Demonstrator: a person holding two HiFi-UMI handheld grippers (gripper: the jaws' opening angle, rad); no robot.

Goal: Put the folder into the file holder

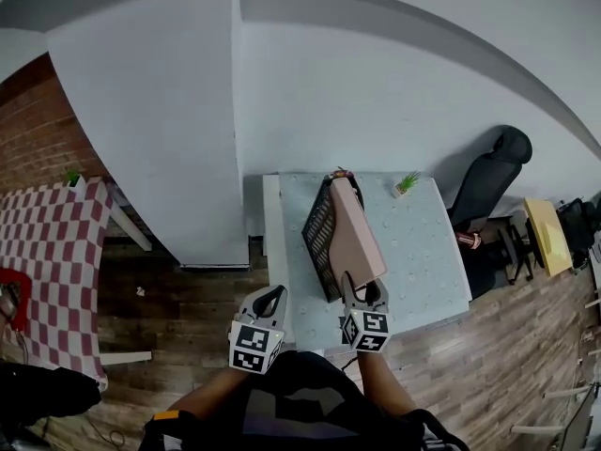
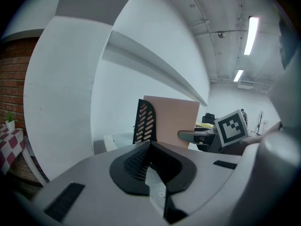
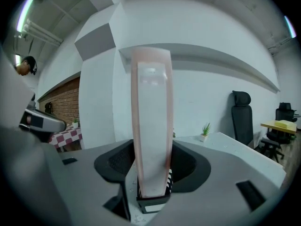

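Observation:
A black mesh file holder (image 1: 317,228) lies on the pale table (image 1: 423,252). The pink folder (image 1: 355,233) sits in it and sticks out towards me. My right gripper (image 1: 362,294) is at the folder's near end. In the right gripper view the folder (image 3: 151,121) stands edge-on between the jaws, with a gap to the pad on each side, so the right gripper (image 3: 151,149) is open around it. My left gripper (image 1: 272,296) hangs off the table's near left corner, shut and empty. From the left gripper (image 2: 150,145) view I see the holder (image 2: 145,121) and the folder (image 2: 174,119) side-on.
A small potted plant (image 1: 406,183) stands at the table's far edge. A black office chair (image 1: 493,172) and a yellow-topped desk (image 1: 547,233) are to the right. A white pillar (image 1: 160,130) and a checkered table (image 1: 52,252) are to the left.

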